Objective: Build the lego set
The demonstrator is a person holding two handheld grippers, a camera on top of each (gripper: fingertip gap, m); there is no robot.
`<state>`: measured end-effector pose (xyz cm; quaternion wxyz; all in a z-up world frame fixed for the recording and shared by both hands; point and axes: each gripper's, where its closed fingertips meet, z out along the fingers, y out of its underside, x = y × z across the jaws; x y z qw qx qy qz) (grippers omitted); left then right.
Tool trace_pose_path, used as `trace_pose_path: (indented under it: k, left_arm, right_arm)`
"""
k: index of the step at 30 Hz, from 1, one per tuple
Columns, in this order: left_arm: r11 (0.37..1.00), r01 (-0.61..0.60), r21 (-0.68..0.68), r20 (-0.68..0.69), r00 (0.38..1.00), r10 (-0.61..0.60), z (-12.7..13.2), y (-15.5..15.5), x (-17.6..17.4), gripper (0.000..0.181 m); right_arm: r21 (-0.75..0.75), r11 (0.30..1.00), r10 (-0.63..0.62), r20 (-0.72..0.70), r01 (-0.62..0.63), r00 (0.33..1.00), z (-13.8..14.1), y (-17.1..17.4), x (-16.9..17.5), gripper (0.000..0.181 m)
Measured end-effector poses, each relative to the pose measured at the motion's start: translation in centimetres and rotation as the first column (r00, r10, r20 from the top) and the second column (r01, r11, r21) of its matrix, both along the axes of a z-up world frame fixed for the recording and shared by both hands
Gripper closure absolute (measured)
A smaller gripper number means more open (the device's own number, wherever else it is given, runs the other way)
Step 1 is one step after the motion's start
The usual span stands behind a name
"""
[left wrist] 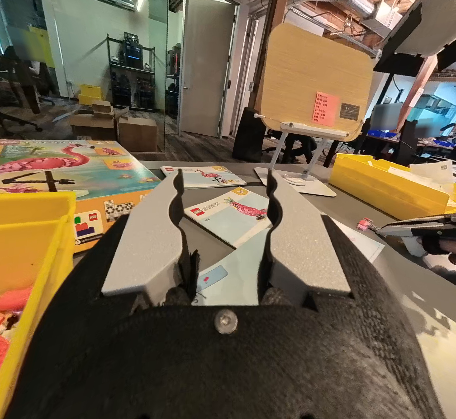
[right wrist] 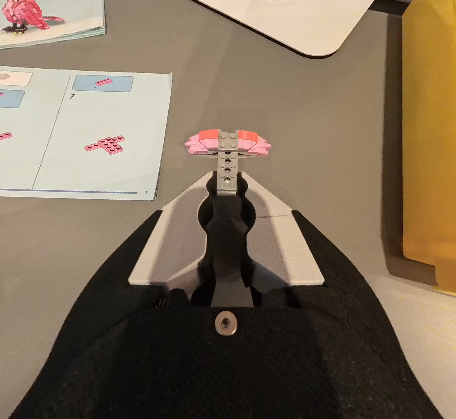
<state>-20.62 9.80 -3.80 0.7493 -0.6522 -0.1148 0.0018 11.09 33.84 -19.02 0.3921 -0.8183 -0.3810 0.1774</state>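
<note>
Left gripper [left wrist: 224, 185] was spread wide, nothing held, aimed at 12 over the booklets [left wrist: 228, 217]. Right gripper [right wrist: 225, 177] was clenched on the grey plate [right wrist: 227, 172] of the model [right wrist: 227, 145], which hung just above the table [right wrist: 308, 135]. The pinch looked shallow, so a level wrist and slow travel were advised. Pink-and-coral feathered wings were fanned to 9 and 3 off the grey spine.

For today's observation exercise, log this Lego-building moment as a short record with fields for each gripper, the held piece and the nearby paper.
Left gripper: open, empty, above the table
Right gripper: shut on grey plate
Grey plate: carries pink wing assembly at far end
Open instruction booklet: flat on grey table, left of the assembly
</note>
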Motion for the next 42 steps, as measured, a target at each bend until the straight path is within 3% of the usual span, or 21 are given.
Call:
trace_pose_path:
  k: [3,5,6,9,11,15,17,23,26,28,31,34,37,39,42]
  left_arm:
    - [1.0,-0.008,0.017,0.009,1.0,0.008,0.5,-0.4,-0.3,0.115]
    - [0.999,-0.014,0.034,0.008,1.0,0.014,1.1,-0.8,-0.5,0.115]
    - [0.999,-0.019,0.043,0.005,1.0,0.019,1.3,-1.0,-0.6,0.115]
    - [0.998,-0.042,0.049,-0.008,0.999,0.042,1.4,-1.2,-1.0,0.117]
    - [0.998,-0.042,0.035,0.002,0.999,0.042,1.0,-1.0,-1.1,0.117]
    - [1.0,-0.028,0.011,0.011,1.0,0.028,0.2,-0.5,-0.9,0.116]
    - [1.0,-0.023,0.006,0.002,1.0,0.023,0.2,-0.4,-0.7,0.117]
    - [1.0,-0.008,-0.016,-0.019,1.0,0.007,-0.2,0.1,0.0,0.117]
    - [1.0,-0.002,-0.026,-0.021,1.0,0.001,-0.4,0.3,0.2,0.117]
    - [1.0,0.002,-0.029,-0.02,1.0,-0.002,-0.5,0.3,0.3,0.117]
    - [0.999,0.009,-0.032,-0.016,1.0,-0.01,-0.6,0.5,0.4,0.117]
    - [0.999,0.016,-0.037,-0.018,1.0,-0.017,-0.7,0.6,0.6,0.117]
    - [0.999,0.025,-0.041,-0.024,0.999,-0.026,-0.7,0.8,0.9,0.117]
    - [0.999,0.03,-0.041,-0.03,0.999,-0.031,-0.7,0.8,1.2,0.117]
    - [0.998,0.04,-0.039,-0.047,0.998,-0.042,-0.4,0.9,1.7,0.117]
  right_arm:
    - [0.076,0.996,0.05,-0.022,-0.048,0.999,1.4,-0.7,-0.4,0.167]
    - [0.152,0.969,0.215,-0.127,-0.195,0.968,4.4,-3.2,-2.6,0.167]
    - [0.203,0.93,0.344,-0.185,-0.307,0.92,6.2,-5.5,-4.1,0.167]
    - [0.346,0.679,0.731,-0.238,-0.648,0.639,9.5,-14.7,-7.4,0.167]
    - [0.318,0.534,0.846,-0.204,-0.784,0.493,8.7,-19.2,-8.4,0.167]
    - [0.177,0.342,0.939,-0.106,-0.923,0.328,5.0,-24.3,-9.1,0.167]
    - [0.122,0.295,0.955,-0.074,-0.948,0.287,3.7,-25.6,-9.2,0.167]
    - [-0.005,0.255,0.966,0.053,-0.967,0.254,0.1,-26.4,-8.7,0.167]
    - [-0.002,0.247,0.968,0.044,-0.969,0.247,0.1,-26.5,-8.7,0.167]
    - [0.032,0.258,0.966,0.022,-0.966,0.258,0.7,-26.4,-8.9,0.147]
    - [0.129,0.315,0.946,-0.127,-0.94,0.299,3.7,-25.6,-9.5,0.133]
    - [0.361,0.501,0.865,-0.236,-0.786,0.443,7.8,-21.3,-10.7,0.131]
    - [0.602,0.678,0.697,-0.345,-0.421,0.629,12.0,-15.2,-9.8,0.144]
    - [0.672,0.699,0.605,-0.374,-0.245,0.703,13.1,-12.7,-8.4,0.155]
    - [0.727,0.671,0.507,-0.307,-0.146,0.806,12.6,-10.5,-7.5,0.165]
